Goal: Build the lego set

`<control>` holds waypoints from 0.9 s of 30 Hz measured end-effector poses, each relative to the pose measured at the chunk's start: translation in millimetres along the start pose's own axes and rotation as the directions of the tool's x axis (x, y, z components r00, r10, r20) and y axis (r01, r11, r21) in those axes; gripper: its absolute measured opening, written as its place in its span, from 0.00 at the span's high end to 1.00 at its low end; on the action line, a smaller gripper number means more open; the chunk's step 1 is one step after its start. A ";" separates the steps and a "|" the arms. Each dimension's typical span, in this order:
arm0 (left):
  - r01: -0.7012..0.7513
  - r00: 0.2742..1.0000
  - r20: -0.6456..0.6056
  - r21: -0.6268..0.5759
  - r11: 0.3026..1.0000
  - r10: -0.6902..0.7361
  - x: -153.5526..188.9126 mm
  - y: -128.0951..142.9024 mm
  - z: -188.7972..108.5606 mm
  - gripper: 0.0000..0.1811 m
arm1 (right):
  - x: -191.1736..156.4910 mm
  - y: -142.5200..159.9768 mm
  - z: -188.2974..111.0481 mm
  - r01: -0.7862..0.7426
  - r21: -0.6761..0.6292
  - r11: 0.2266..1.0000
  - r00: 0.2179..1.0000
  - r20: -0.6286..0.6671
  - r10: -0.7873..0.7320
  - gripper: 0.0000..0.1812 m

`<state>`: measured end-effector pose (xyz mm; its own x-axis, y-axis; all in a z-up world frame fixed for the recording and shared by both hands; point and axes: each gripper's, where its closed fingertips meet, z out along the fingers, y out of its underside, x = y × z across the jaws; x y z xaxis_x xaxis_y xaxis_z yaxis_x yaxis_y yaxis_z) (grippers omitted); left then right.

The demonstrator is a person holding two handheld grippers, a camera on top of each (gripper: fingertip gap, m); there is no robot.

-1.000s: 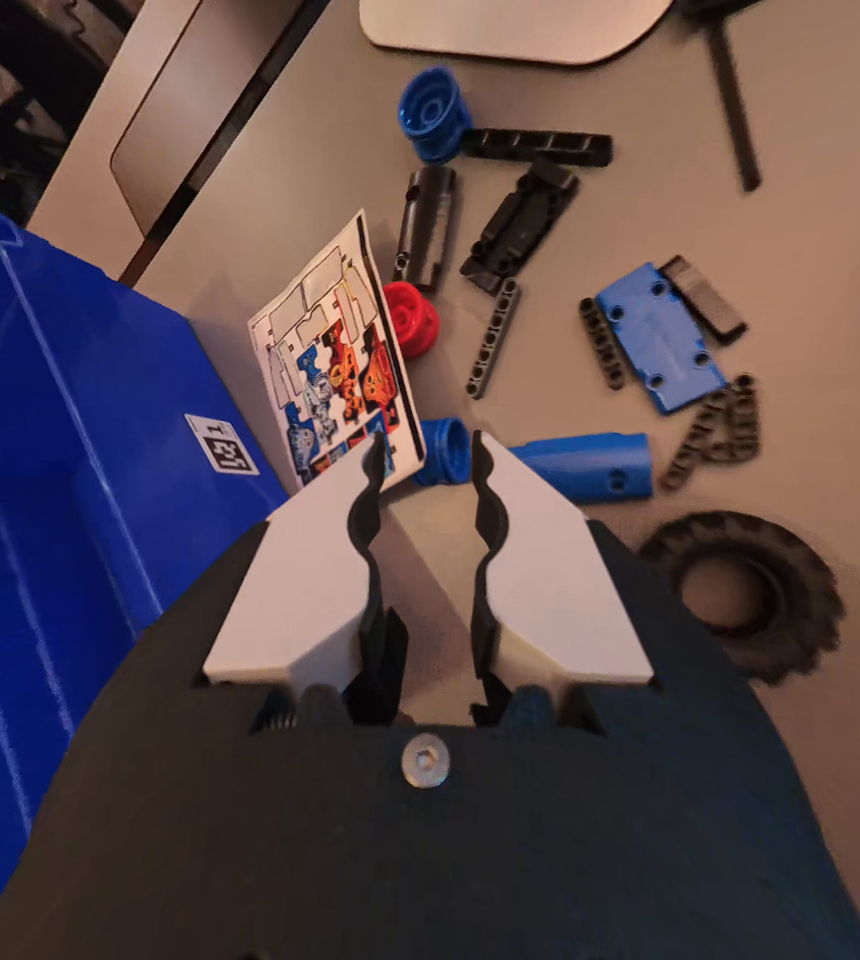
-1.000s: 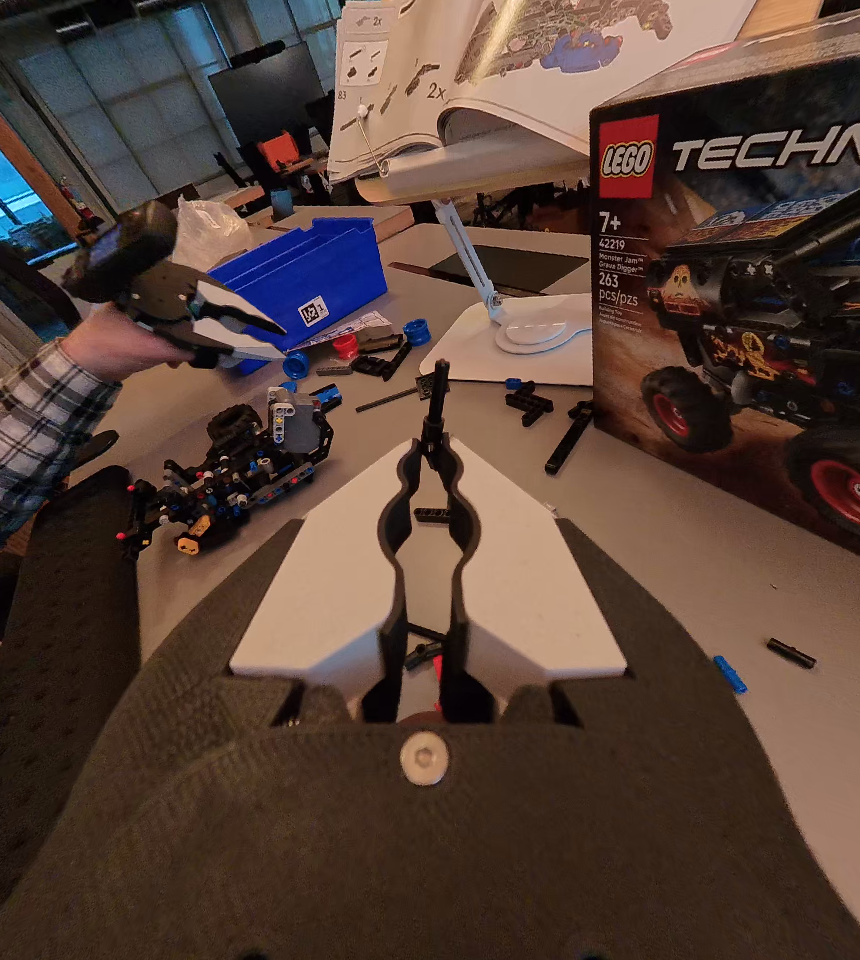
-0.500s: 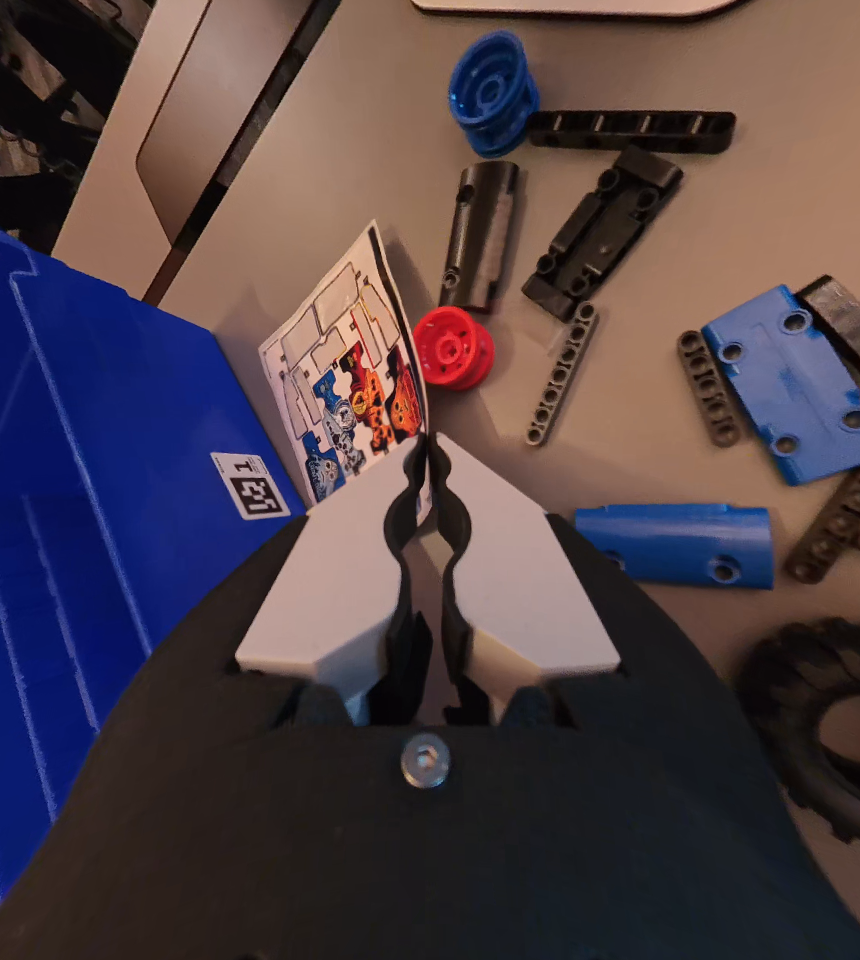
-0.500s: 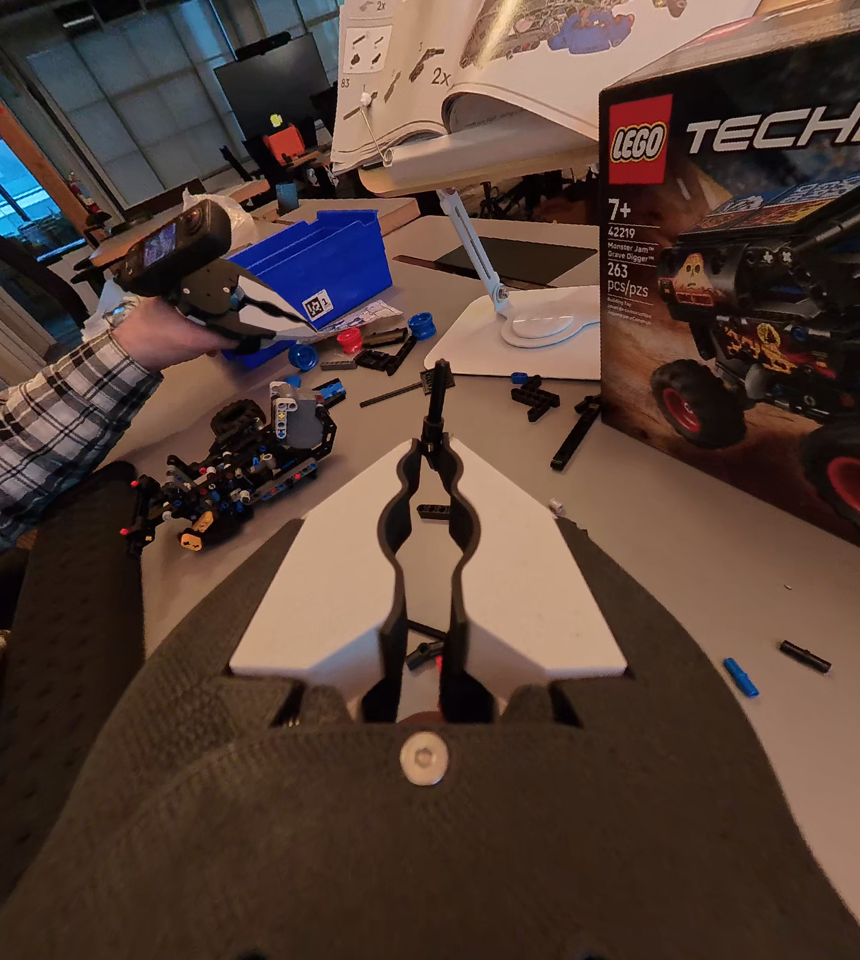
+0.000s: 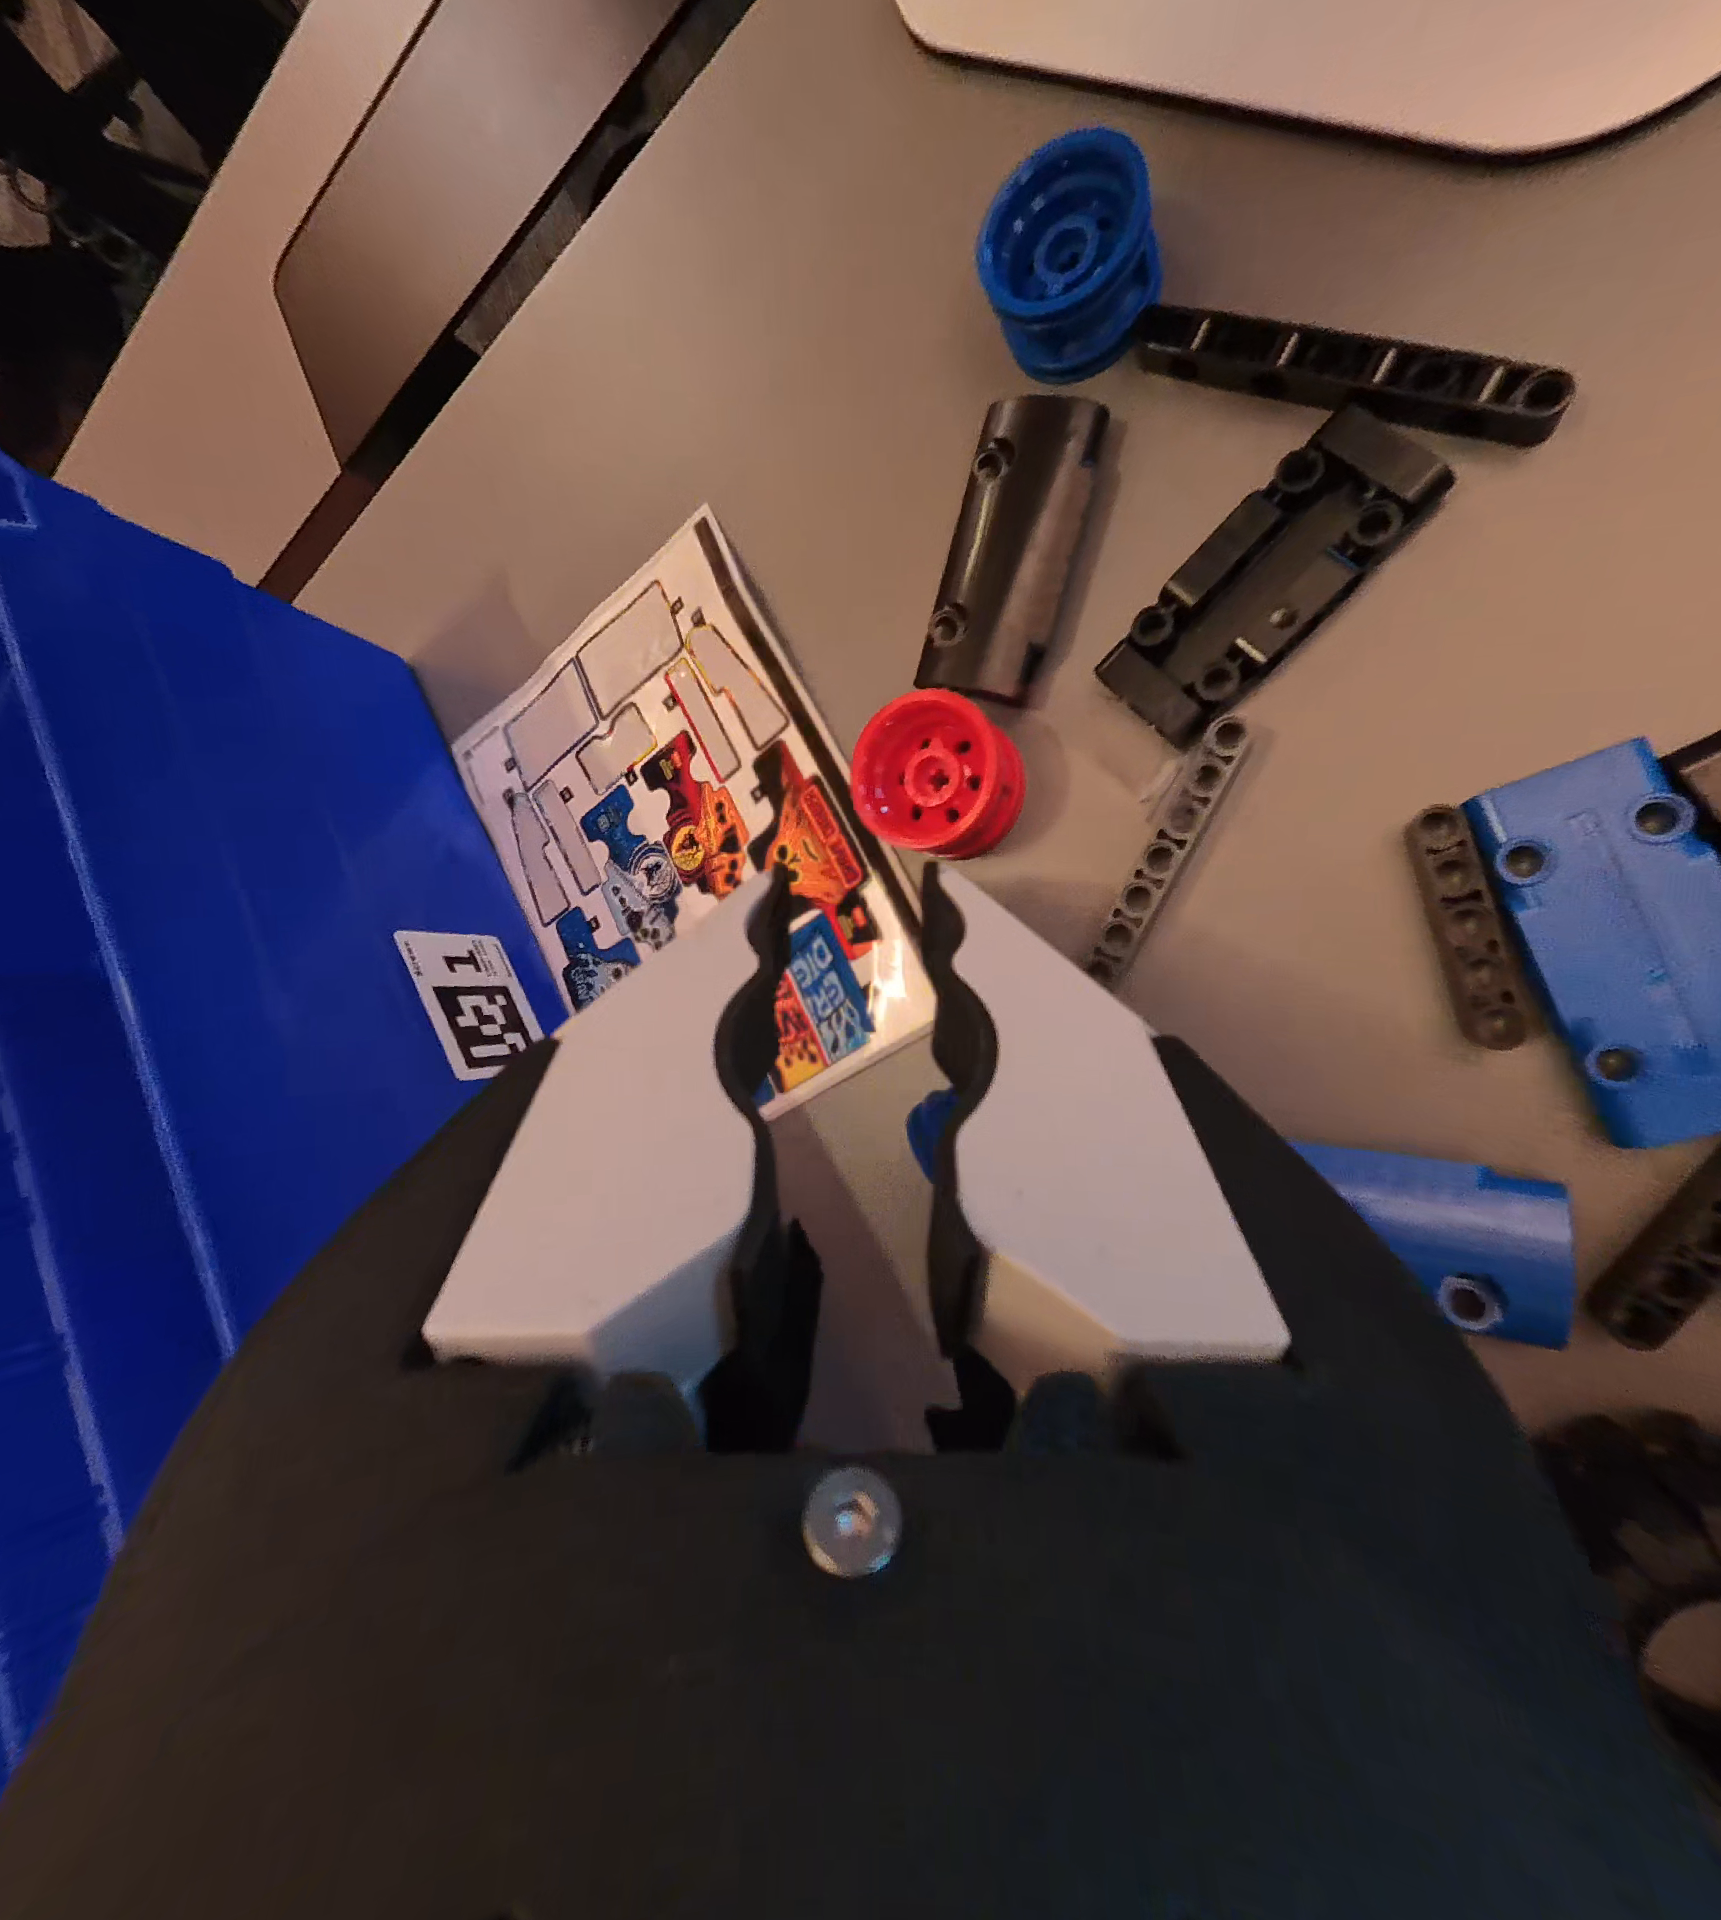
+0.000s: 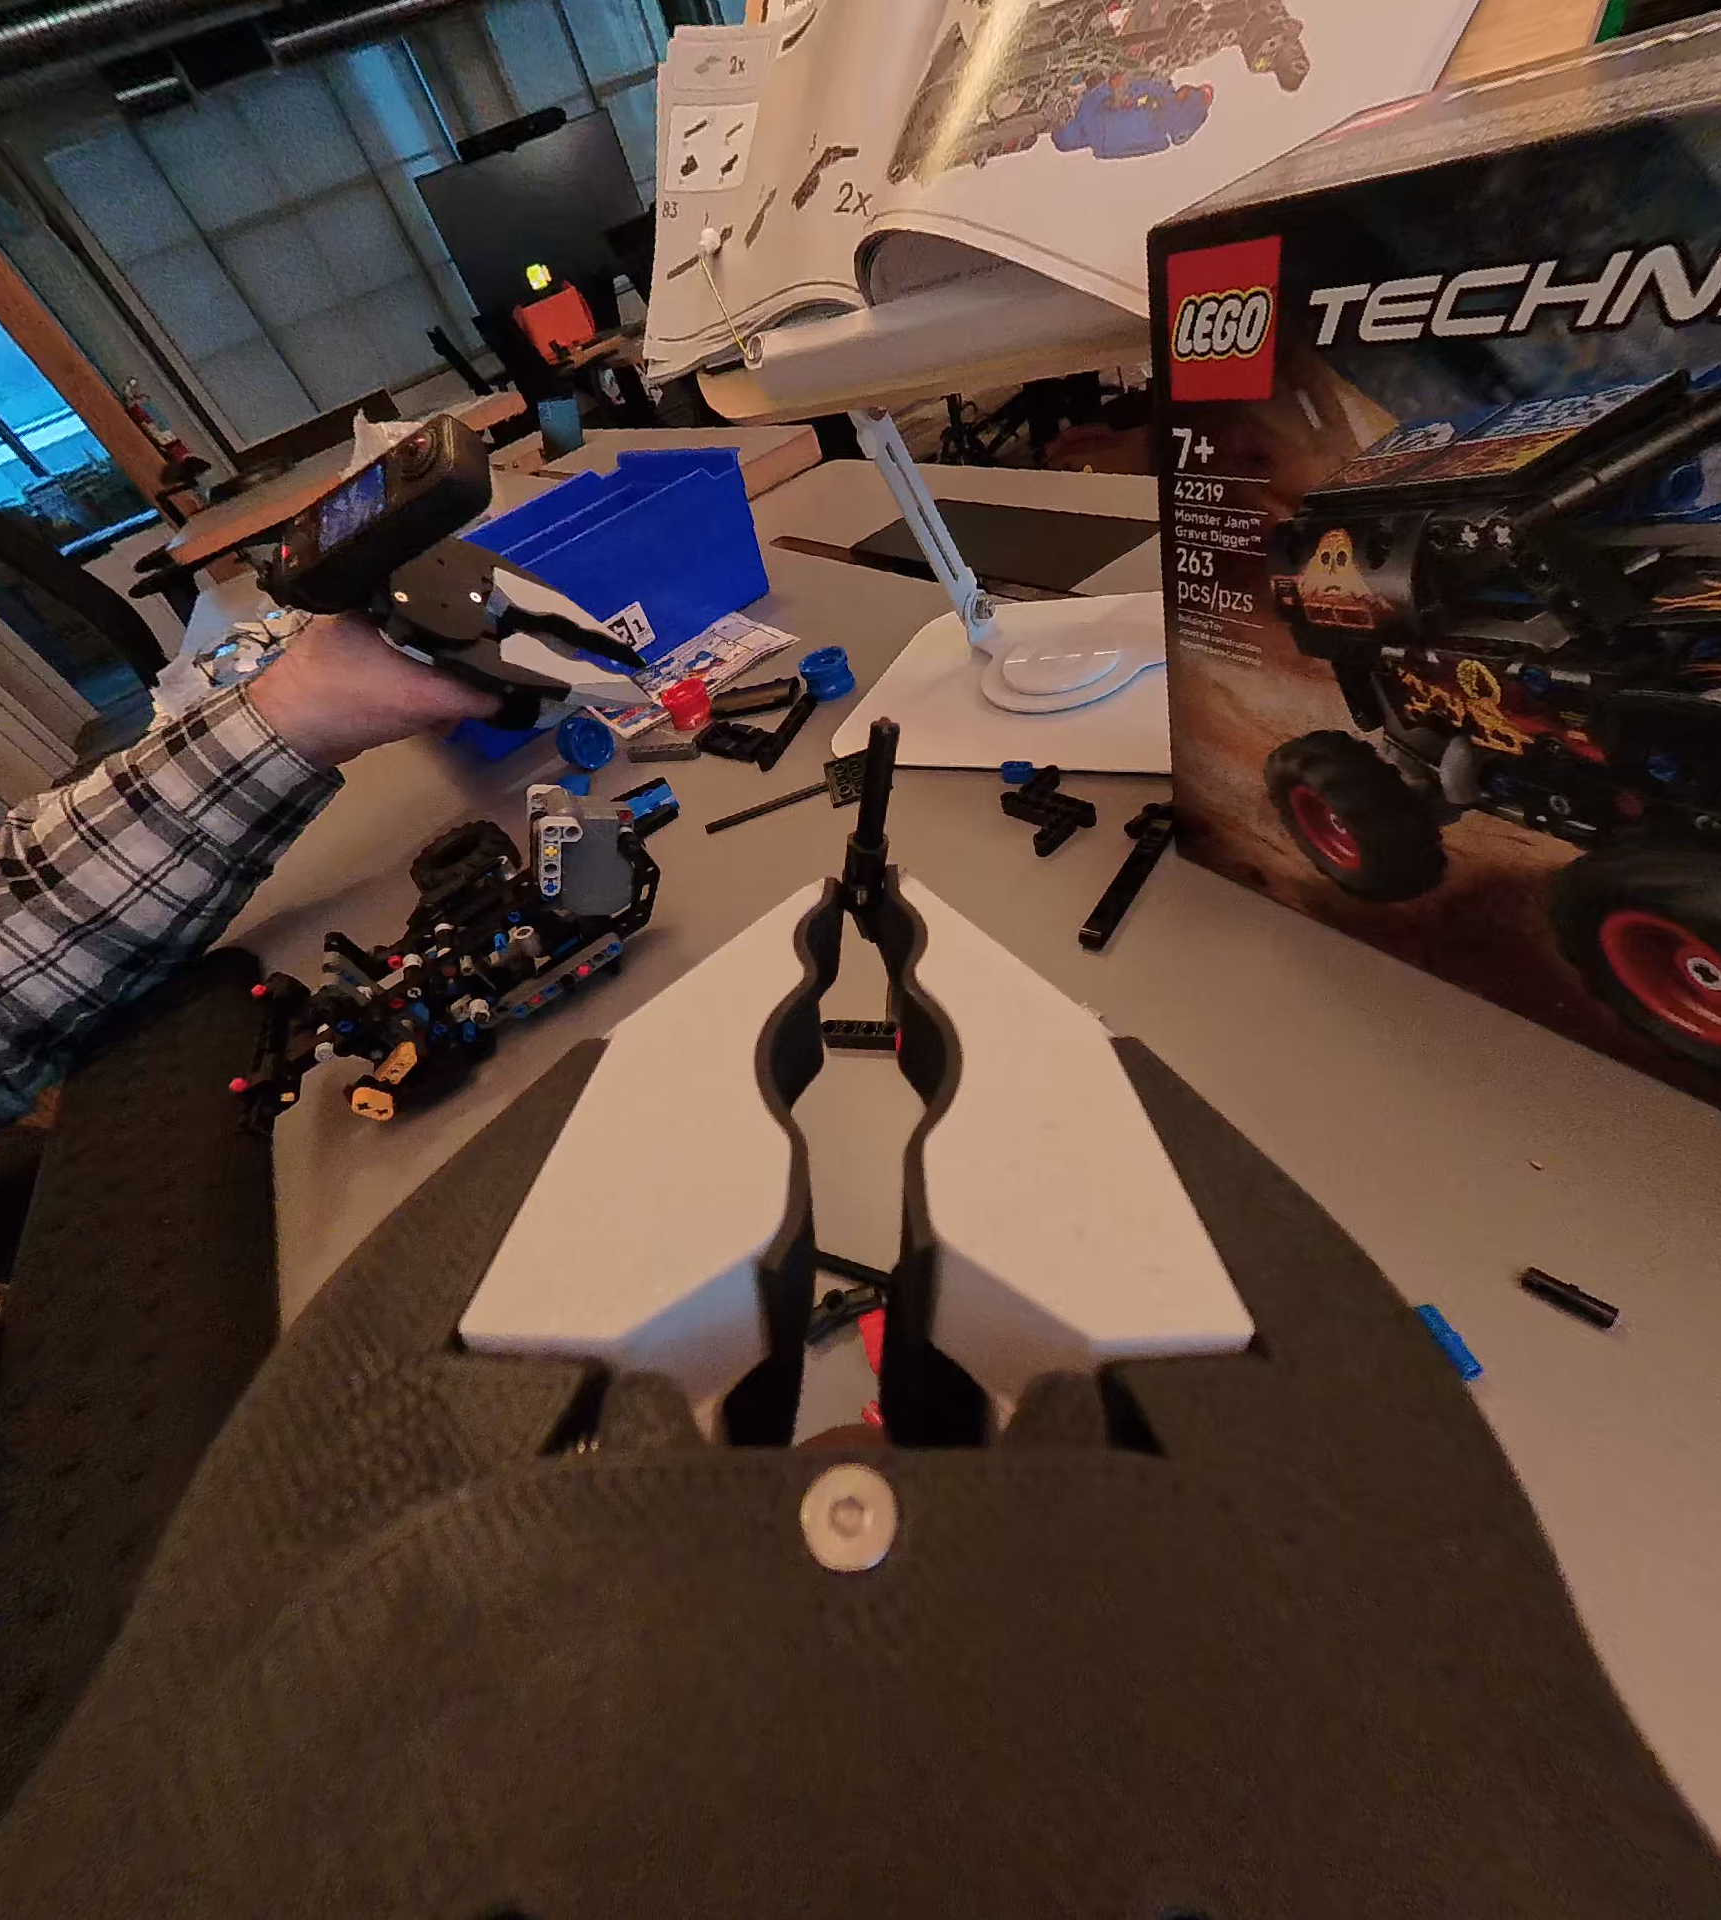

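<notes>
Left wrist view first, from its left edge: the blue bin (image 5: pixel 160 935) with a small coded tag on its wall, then the sticker sheet (image 5: pixel 669 821) leaning against it. My left gripper (image 5: pixel 856 894) hangs over that sheet's lower corner with its jaws parted and nothing between them; the red wheel hub (image 5: pixel 939 774) sits just beyond its right fingertip. Farther right lie a blue wheel hub (image 5: pixel 1069 249), black curved panels, a grey beam, a flat blue panel (image 5: pixel 1645 935) and a black tyre (image 5: pixel 1718 1621) at the edge. From the right wrist camera, my left hand (image 6: pixel 368 686) in a plaid sleeve holds that gripper near the bin; the half-built black chassis (image 6: pixel 461 956) rests on the table below it. My right gripper (image 6: pixel 861 883) is clamped on a thin black axle piece (image 6: pixel 871 790) standing upright from its tips. Right of it stands the set's box (image 6: pixel 1500 582).
</notes>
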<state>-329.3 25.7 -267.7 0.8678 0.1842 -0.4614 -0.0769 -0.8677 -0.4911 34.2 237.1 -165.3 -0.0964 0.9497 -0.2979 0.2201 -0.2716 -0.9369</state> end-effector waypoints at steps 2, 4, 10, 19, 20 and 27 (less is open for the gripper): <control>-0.001 1.000 0.006 0.016 1.000 0.001 0.6 -4.0 -4.0 0.82 | 0.1 -1.2 -0.9 0.001 0.005 1.000 1.000 -0.002 -0.001 0.97; -0.005 1.000 0.020 0.037 0.999 0.005 -0.7 -9.0 -10.8 0.78 | 0.8 -2.4 -2.4 0.003 0.009 1.000 1.000 -0.007 -0.003 0.97; -0.104 0.995 0.013 0.227 0.968 0.104 19.9 -65.9 -57.8 0.77 | 7.7 -10.4 -12.7 -0.002 0.046 0.999 0.999 -0.032 0.003 0.97; -0.397 0.744 -0.326 0.486 0.779 0.583 210.9 -184.9 -113.4 0.77 | 12.3 -12.6 -19.1 -0.015 0.063 0.998 0.999 -0.038 0.017 0.97; -0.427 0.697 -0.360 0.487 0.762 0.620 232.9 -188.6 -109.4 0.76 | 12.4 -13.1 -19.7 -0.015 0.066 0.998 0.999 -0.037 0.018 0.97; -0.538 0.534 -0.531 0.386 0.749 0.658 311.5 -184.4 -57.4 0.77 | 12.2 -16.6 -23.8 -0.029 0.089 0.996 0.999 -0.025 0.031 0.97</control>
<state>-16.6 216.5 -278.4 0.6738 -0.7173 -0.1774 -0.7142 -0.5708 -0.4051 52.4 256.9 -149.0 -0.0653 0.9444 -0.3224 0.1353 -0.3117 -0.9405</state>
